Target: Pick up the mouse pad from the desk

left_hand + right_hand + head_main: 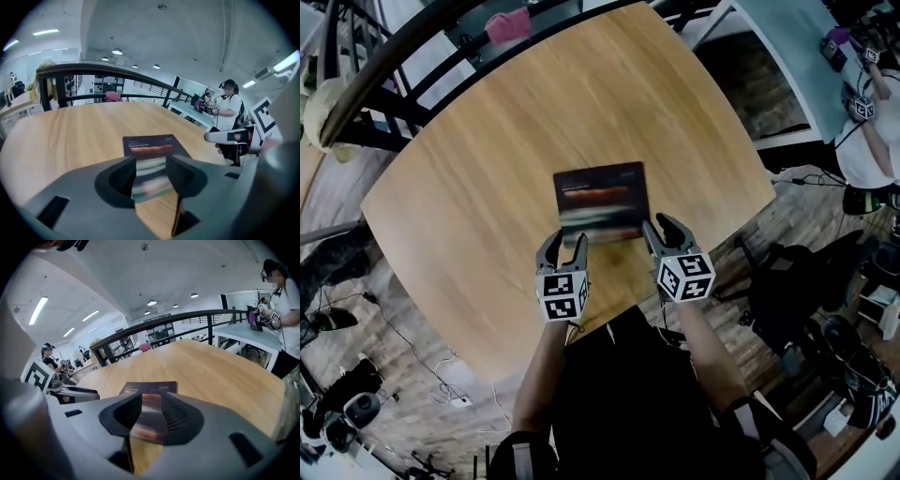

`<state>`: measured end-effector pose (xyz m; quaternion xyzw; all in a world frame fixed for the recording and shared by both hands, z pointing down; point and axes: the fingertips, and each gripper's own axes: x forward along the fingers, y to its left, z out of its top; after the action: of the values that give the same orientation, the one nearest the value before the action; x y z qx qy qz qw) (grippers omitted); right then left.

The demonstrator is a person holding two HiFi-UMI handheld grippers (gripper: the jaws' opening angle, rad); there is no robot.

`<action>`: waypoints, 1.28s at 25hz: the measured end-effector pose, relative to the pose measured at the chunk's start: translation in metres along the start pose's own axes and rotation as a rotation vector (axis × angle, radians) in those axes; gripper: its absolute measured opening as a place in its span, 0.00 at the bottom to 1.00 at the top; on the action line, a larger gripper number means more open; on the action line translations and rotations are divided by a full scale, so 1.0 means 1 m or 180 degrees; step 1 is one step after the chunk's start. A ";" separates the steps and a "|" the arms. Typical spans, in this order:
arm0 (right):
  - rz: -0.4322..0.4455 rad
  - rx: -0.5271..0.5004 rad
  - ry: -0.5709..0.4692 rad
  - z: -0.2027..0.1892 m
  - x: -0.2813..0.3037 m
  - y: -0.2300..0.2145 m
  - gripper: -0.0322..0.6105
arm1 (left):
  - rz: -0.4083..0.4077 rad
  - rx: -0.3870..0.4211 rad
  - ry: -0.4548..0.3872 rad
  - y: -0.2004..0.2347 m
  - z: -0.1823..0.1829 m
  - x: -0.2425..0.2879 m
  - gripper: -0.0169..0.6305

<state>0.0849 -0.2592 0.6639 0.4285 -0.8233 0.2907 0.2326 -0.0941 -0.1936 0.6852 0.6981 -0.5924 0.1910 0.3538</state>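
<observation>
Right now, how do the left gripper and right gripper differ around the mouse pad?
The left gripper is at the mouse pad's near left corner; the right gripper at its near right corner. The left gripper stops at the pad's near edge; the right gripper reaches a little past it, beside the right edge. Both are open and hold nothing.

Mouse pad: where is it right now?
In the head view, the mouse pad lies flat on the wooden desk, toward its near edge, just ahead of the left gripper and right gripper.
</observation>
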 end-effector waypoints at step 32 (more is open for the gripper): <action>0.0019 0.0008 0.0942 -0.068 0.083 -0.015 0.35 | 0.0036 -0.0354 0.0445 0.023 -0.036 0.072 0.43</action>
<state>0.0631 -0.2676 0.7699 0.3789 -0.7809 0.3525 0.3500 -0.0944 -0.2185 0.7656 0.6590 -0.5799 0.2080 0.4314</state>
